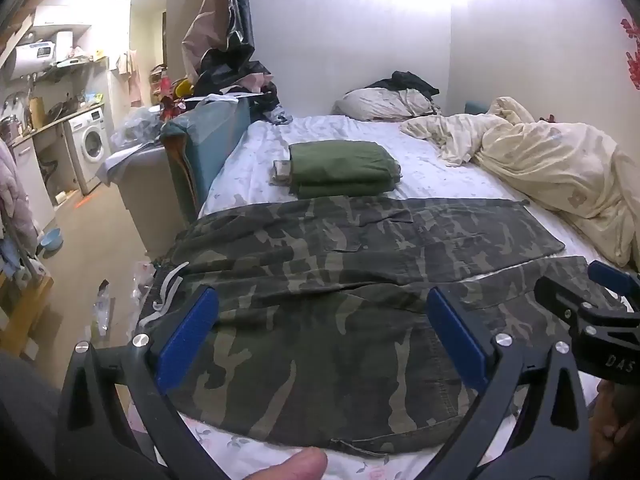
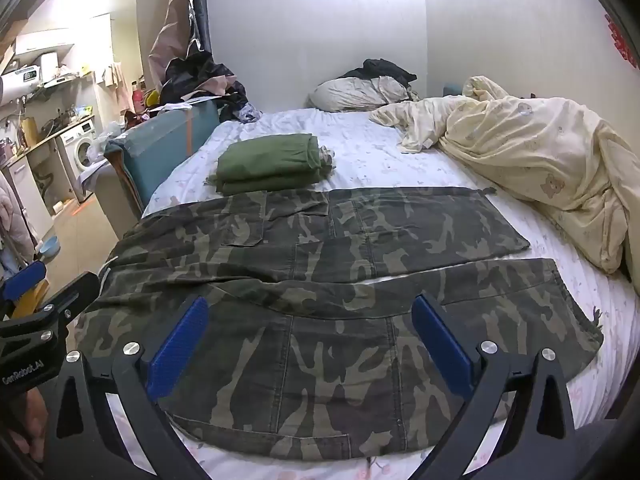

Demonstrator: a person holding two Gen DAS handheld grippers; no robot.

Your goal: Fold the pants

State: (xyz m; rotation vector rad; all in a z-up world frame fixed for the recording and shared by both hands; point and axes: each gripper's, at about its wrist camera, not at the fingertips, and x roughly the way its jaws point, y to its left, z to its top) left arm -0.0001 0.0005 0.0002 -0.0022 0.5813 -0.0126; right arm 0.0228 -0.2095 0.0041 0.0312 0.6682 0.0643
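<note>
2 grippers, your left gripper (image 1: 322,322) and right gripper (image 2: 310,330), hang wide apart-jawed, gripping nothing. Camouflage pants (image 2: 320,248) lie flat below; folded green garment (image 2: 272,162) at 12 o'clock.

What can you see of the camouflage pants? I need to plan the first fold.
The camouflage cargo pants, in green, brown and black woven cotton-like cloth, lie spread flat and unfolded across the near end of the bed's pale floral sheet. The waist with its white drawstring lies at the left, and the two legs run to the right, slightly parted. Flap pockets show on the legs. The folded olive-green garment sits just behind them. Both tools hover open above the pants; neither grips the cloth.
</note>
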